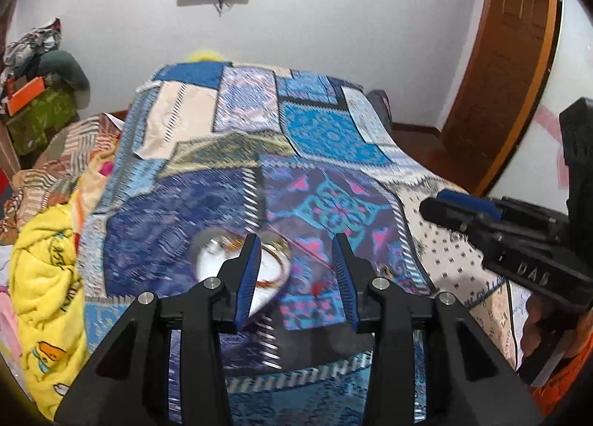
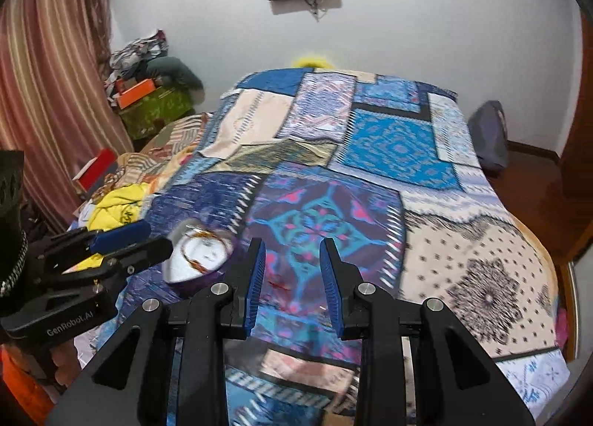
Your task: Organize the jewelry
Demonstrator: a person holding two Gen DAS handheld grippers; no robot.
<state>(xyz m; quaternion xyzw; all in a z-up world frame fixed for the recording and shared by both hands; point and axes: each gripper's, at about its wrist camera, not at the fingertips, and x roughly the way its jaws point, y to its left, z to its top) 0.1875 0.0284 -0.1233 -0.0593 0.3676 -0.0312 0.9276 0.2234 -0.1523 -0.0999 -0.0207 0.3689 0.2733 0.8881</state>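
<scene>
- Two grippers held low over the patchwork bedspread (image 1: 333, 136): left gripper (image 1: 296, 240) with fingers spread apart and nothing clamped; right gripper (image 2: 292, 244) likewise parted and empty
- Found the heart-shaped box (image 2: 192, 263) lying open on the near part of the bedspread, just left of centre, white inside, purple outside, with gold bangles (image 2: 196, 244) resting in it
- Seemed set there as the collecting place, within easy reach of both grippers
- Hovered the left gripper above and just right of the box, its left finger overlapping the box in the left wrist view; probably kept there to steady it or drop pieces in
- Kept the right gripper beside the box, over a small red item (image 2: 276, 283) on the cloth, too blurred to name; likely lined up for a pick
- Appeared to point the heart's tip toward the near edge of the bed, lobes toward the far wall, so long axis roughly near to far, slightly skewed; blur made it hard to say more
</scene>
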